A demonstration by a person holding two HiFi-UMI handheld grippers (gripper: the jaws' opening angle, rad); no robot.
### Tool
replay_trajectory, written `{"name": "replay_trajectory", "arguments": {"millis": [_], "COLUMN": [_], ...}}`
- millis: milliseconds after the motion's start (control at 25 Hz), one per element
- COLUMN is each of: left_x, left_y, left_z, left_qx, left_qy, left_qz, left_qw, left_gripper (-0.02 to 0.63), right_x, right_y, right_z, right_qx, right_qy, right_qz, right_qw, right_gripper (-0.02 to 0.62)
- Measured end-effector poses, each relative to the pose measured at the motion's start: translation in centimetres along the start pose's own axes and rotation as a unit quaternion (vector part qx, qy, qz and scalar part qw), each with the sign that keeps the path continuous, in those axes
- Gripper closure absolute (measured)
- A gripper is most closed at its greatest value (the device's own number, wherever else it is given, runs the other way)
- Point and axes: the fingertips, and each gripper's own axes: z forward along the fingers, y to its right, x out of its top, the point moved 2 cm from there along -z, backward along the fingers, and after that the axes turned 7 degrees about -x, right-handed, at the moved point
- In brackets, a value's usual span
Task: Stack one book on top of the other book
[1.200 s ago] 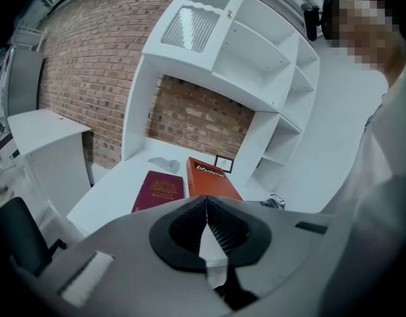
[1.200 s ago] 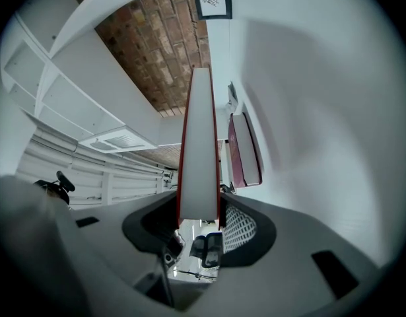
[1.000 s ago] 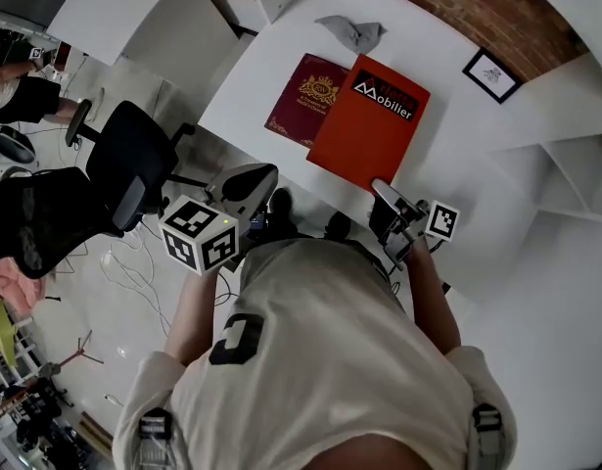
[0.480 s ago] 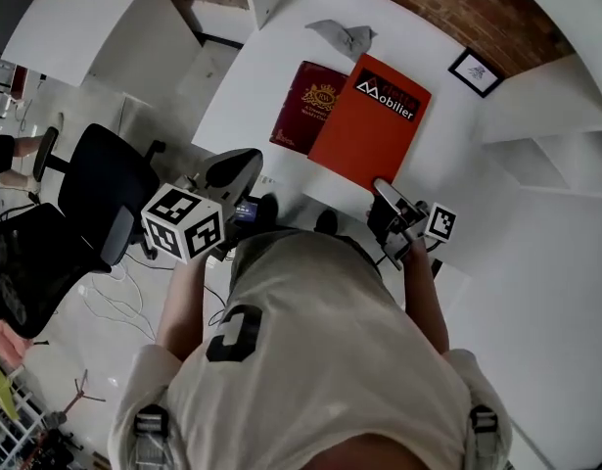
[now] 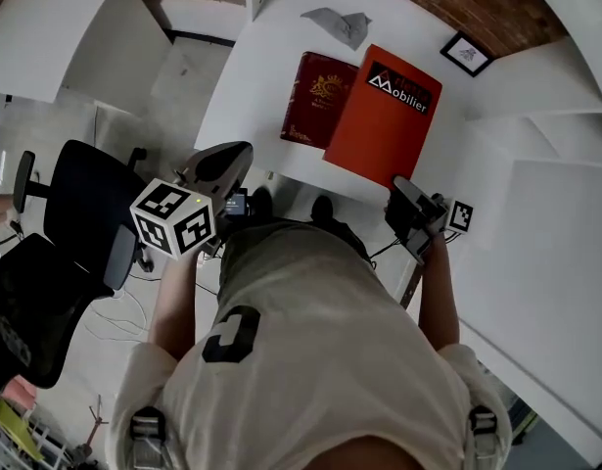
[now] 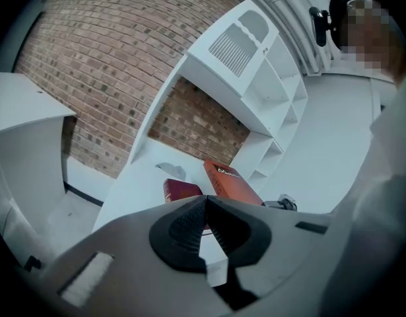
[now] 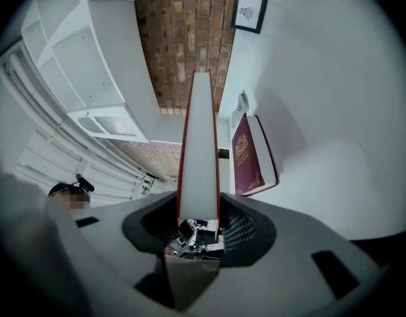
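The left gripper (image 6: 206, 200) has swung out to the left of the head view, away from the table (image 5: 271, 67) and over the floor by the office chair (image 5: 80, 204). Its jaws are closed tip to tip with nothing between them. The right gripper (image 7: 198, 210) has shifted only slightly. Its jaws stay clamped on the near edge of the orange book (image 5: 384, 116), whose white page block runs straight out between the pads. That book sits just beside the maroon book (image 5: 318, 101), which lies flat on the table. Their long edges meet, though whether they overlap cannot be told. The stack looks not yet made, so the right gripper alone probably has to carry the orange book across. The orange cover reads "Mobilier" in white on a dark band, after a triangular logo. The maroon cover bears a gold crest, and the lettering under it is too small to read.
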Motion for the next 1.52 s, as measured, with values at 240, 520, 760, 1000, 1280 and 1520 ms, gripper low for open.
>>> {"name": "replay_trajectory", "arguments": {"millis": [240, 520, 760, 1000, 1280, 1520], "left_x": [-0.2, 1.3, 1.9, 1.7, 1.1, 0.9], "left_y": [-1.9, -2.4, -3.0, -2.8, -2.6, -2.6], "left_z": [-0.9, 0.4, 0.6, 1.3, 1.9, 1.6], "left_qx": [-0.015, -0.018, -0.002, -0.001, 0.001, 0.007], "left_qy": [-0.019, -0.013, -0.023, -0.034, -0.055, -0.059], "left_qz": [-0.007, -0.008, -0.006, -0.002, 0.01, 0.014], "left_qw": [0.9997, 0.9997, 0.9997, 0.9994, 0.9984, 0.9981], "left_gripper": [0.601, 0.601, 0.601, 0.601, 0.601, 0.601], "right_x": [-1.0, -1.3, -0.5, 0.0, 0.3, 0.6], "right_y": [-0.1, 2.0, 3.8, 5.2, 5.8, 6.1], "right_z": [1.6, 4.4, 5.8, 6.9, 7.8, 8.0], "right_qx": [-0.012, -0.038, -0.041, -0.054, -0.085, -0.129], "right_qy": [0.007, -0.041, -0.042, -0.047, -0.053, -0.047], "right_qz": [0.009, 0.012, 0.026, 0.028, 0.007, -0.031], "right_qw": [1.0, 0.998, 0.998, 0.997, 0.995, 0.99], "right_gripper": [0.434, 0.434, 0.434, 0.434, 0.434, 0.433]}}
